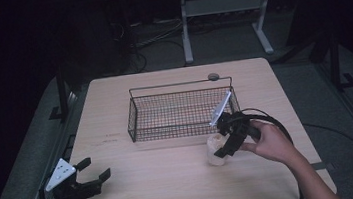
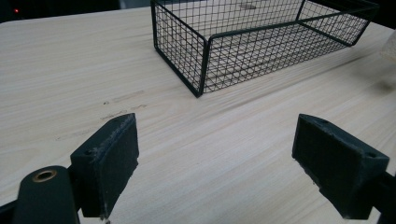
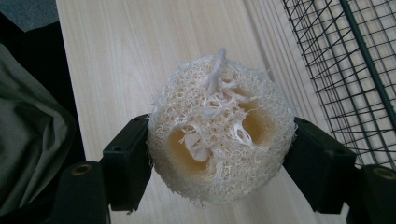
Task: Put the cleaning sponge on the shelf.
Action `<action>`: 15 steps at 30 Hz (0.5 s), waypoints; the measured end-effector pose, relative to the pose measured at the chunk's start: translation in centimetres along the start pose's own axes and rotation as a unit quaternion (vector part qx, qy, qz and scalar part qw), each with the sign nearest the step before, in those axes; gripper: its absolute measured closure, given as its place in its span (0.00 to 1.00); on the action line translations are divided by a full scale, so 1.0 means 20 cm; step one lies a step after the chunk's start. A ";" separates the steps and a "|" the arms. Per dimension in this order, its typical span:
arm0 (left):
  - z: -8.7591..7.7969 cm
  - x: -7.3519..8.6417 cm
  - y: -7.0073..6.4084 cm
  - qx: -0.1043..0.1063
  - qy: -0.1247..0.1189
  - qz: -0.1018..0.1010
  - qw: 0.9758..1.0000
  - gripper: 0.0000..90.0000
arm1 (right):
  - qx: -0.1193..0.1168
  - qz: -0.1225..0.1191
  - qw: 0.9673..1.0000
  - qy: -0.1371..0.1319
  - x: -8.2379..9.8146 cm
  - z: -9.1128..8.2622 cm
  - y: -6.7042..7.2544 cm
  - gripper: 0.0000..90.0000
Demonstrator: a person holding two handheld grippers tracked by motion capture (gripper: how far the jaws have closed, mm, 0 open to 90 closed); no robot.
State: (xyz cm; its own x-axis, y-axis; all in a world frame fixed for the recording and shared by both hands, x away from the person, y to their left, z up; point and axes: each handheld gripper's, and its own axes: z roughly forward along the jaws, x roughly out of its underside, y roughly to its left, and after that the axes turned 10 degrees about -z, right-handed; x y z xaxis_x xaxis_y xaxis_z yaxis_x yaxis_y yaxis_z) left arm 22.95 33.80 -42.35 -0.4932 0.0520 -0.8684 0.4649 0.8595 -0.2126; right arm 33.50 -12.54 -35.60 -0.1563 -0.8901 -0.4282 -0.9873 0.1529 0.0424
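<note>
Clamped between the two black jaws of the right gripper (image 3: pixel 217 161): a pale loofah sponge (image 3: pixel 219 140), holed end toward the camera, long axis running away up the frame, standing on the wooden table (image 1: pixel 173 180) at lower right of the high view. Just beyond, toward upper middle: the wire basket (image 1: pixel 134 119), near wall close beside the sponge. Far off at lower left, jaws spread wide around nothing: the left gripper (image 1: pixel 94 170), well apart from both.

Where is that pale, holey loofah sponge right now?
The pale loofah sponge sits between the jaws of the right gripper, at the table's right in the high view, just in front of the black wire basket.
</note>
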 end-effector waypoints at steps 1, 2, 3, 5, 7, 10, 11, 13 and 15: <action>0.00 0.00 0.00 0.000 0.000 -0.001 1.000 0.15 | 0.001 -0.002 1.000 0.001 -0.01 -0.01 0.00 0.31; 0.00 0.00 0.00 0.000 -0.001 -0.001 1.000 0.15 | 0.001 -0.002 1.000 -0.002 -0.01 -0.01 0.00 0.31; 0.00 0.00 0.00 0.000 -0.001 -0.001 1.000 0.15 | 0.000 -0.002 1.000 -0.003 -0.02 -0.02 -0.01 0.31; 0.00 0.00 0.00 0.000 -0.001 -0.001 1.000 0.15 | 0.001 -0.004 1.000 -0.001 -0.03 -0.02 -0.01 0.31; 0.00 0.00 0.00 0.001 -0.003 -0.003 1.000 0.15 | 0.001 -0.006 1.000 0.001 -0.05 -0.03 -0.02 0.31; 0.00 0.00 0.00 0.000 -0.003 -0.003 1.000 0.15 | 0.000 -0.007 1.000 -0.001 -0.06 -0.04 -0.03 0.31; -0.01 0.00 0.00 0.000 -0.004 -0.004 1.000 0.15 | 0.000 -0.007 1.000 0.000 -0.07 -0.04 -0.03 0.31; -0.01 0.00 0.01 0.000 -0.003 -0.004 1.000 0.15 | 0.000 -0.008 1.000 0.001 -0.08 -0.04 -0.04 0.31; -0.01 0.00 0.01 -0.001 -0.003 -0.003 1.000 0.15 | 0.001 -0.009 1.000 0.003 -0.09 -0.05 -0.04 0.31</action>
State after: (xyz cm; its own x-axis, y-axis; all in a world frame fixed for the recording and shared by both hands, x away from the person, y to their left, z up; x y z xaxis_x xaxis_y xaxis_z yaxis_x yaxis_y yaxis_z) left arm 22.91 33.96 -42.33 -0.4917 0.0428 -0.8697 0.4603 0.8606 -0.2179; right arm 34.54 -11.50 -33.97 -0.1392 -0.8950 -0.4238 -0.9899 0.1379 0.0339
